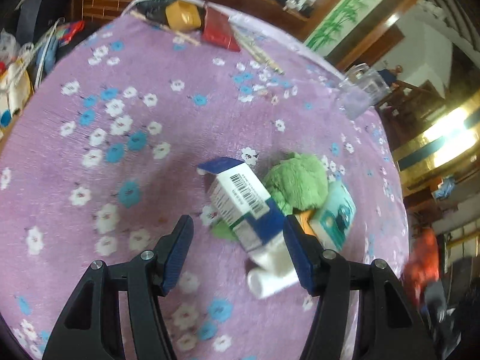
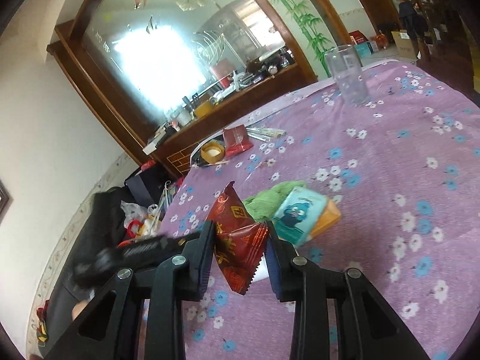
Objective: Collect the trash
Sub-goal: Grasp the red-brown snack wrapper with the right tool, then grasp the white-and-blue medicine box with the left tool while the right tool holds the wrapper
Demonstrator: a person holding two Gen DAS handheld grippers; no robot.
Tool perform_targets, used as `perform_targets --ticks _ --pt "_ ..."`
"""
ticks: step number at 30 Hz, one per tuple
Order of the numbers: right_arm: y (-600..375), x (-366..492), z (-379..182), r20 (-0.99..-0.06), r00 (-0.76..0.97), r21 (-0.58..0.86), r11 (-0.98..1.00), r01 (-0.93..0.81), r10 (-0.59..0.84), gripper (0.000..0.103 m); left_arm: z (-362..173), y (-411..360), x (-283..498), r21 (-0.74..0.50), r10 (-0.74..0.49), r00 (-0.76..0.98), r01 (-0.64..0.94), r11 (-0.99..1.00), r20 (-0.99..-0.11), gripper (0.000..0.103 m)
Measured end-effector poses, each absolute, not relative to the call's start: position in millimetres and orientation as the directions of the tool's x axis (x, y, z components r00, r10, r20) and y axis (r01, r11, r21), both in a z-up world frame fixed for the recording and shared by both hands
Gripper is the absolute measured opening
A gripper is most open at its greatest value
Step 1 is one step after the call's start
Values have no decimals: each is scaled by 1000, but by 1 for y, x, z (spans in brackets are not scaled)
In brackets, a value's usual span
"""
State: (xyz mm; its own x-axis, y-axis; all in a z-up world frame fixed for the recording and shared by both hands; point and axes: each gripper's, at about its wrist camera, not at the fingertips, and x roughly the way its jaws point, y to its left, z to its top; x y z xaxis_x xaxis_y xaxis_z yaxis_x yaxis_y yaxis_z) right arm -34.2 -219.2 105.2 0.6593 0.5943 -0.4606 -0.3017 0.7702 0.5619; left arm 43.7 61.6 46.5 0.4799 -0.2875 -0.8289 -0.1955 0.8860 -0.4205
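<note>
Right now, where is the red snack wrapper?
In the right wrist view, the red snack wrapper is pinched in the right gripper, above the cloth, left of the tissue pack.

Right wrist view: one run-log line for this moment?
right claw: shut on red wrapper | left claw: open beside blue-white box | green cloth on table

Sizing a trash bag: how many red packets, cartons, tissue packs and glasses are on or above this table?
Red packets: 2, the held red packet and the far red packet
Carton: 1
Tissue pack: 1
Glass: 1
Total: 5
</note>
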Motion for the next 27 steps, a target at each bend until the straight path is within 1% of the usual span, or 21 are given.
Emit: perform_targets --ticks 6,9,10,11,14,16,20,23,27 --pt "-238 -43 101 -461 667 557 776 -296 585 35 37 43 66 -398 -279 455 -190 897 -846 60" --pt "-244 -47 99 -461 669 561 775 -291 584 34 34 34 72 -349 -242 451 -169 922 -859 59" --pt "-245 -48 99 -460 670 561 775 -290 583 34 32 33 72 -332 -231 445 -163 929 -865 54" --pt "-246 -50 99 -460 670 561 776 -290 583 34 30 32 72 -325 -230 438 -156 933 -869 52" --pt "-246 -52 98 -461 667 562 774 -291 585 34 29 33 65 -305 -225 445 -115 945 -867 49" --pt "-242 -55 98 -465 662 559 775 -295 588 35 31 34 56 -295 -234 448 -71 953 -863 43" --pt "-231 -60 95 -472 658 538 783 -312 587 35 34 47 31 -317 -278 477 -2 948 -834 42" --pt "-217 -61 90 -486 650 520 791 -323 585 34 32 56 18 -359 -327 485 28 933 -811 42" --pt "-201 -60 82 -506 640 508 799 -321 578 34 35 54 19 -348 -321 512 46 936 -797 42"
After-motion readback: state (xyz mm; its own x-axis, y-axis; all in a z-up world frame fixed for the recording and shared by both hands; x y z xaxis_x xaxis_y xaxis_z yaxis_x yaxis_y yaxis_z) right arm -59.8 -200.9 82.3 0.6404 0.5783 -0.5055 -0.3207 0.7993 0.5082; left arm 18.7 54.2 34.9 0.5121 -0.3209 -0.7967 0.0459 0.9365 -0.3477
